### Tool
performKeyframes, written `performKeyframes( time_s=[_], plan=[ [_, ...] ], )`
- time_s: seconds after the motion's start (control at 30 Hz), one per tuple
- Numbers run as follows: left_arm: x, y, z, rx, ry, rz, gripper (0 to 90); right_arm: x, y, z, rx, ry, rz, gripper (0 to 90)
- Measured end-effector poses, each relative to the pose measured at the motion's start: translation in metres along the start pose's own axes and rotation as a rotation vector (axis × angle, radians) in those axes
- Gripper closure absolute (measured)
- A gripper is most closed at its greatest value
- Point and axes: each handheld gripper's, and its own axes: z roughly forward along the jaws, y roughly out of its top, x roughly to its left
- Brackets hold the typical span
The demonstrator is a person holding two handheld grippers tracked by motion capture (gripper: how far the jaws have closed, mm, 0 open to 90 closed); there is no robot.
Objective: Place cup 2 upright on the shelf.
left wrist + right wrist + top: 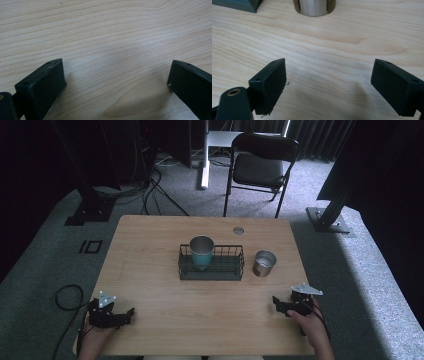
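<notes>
Our left hand-held gripper (131,312) rests low at the near left of the worktop (150,250), its jaws spread wide over bare wood with nothing between them, well apart from everything else. Ahead of it and off to its right stands the wire basket (212,271), with a teal cup (202,252) upright in its left end. Our right hand-held gripper (276,302) sits at the near right, jaws also wide and holding nothing, and the steel cup (264,263) stands upright straight ahead of it, near but not touching, just right of the basket. We judge that the step in hand is the reach for the steel cup. To do it well we should go straight forward, keep the jaws wide until they straddle the cup's wall at mid-height, then close squarely so the smooth metal does not slip or tip. We can read no brand, label or writing on either cup or the basket.
</notes>
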Motion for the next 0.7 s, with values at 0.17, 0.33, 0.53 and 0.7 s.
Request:
performKeyframes(
  time_s=[0.17,0.33,0.53,0.7],
  plan=[
    [0.000,0.000,0.000,0.000,0.000,0.000,1.9,0.003,0.003,0.004,-0.005,0.017,0.002,12.7],
    [0.000,0.000,0.000,0.000,0.000,-0.001,1.9,0.006,0.008,0.010,-0.012,0.021,-0.001,12.7],
    [0.000,0.000,0.000,0.000,0.000,-0.001,1.9,0.006,0.013,0.015,-0.018,0.025,0.003,12.8],
    [0.000,0.000,0.000,0.000,0.000,0.000,2.0,0.006,0.017,0.017,-0.031,0.020,0.002,12.8]
  ],
)
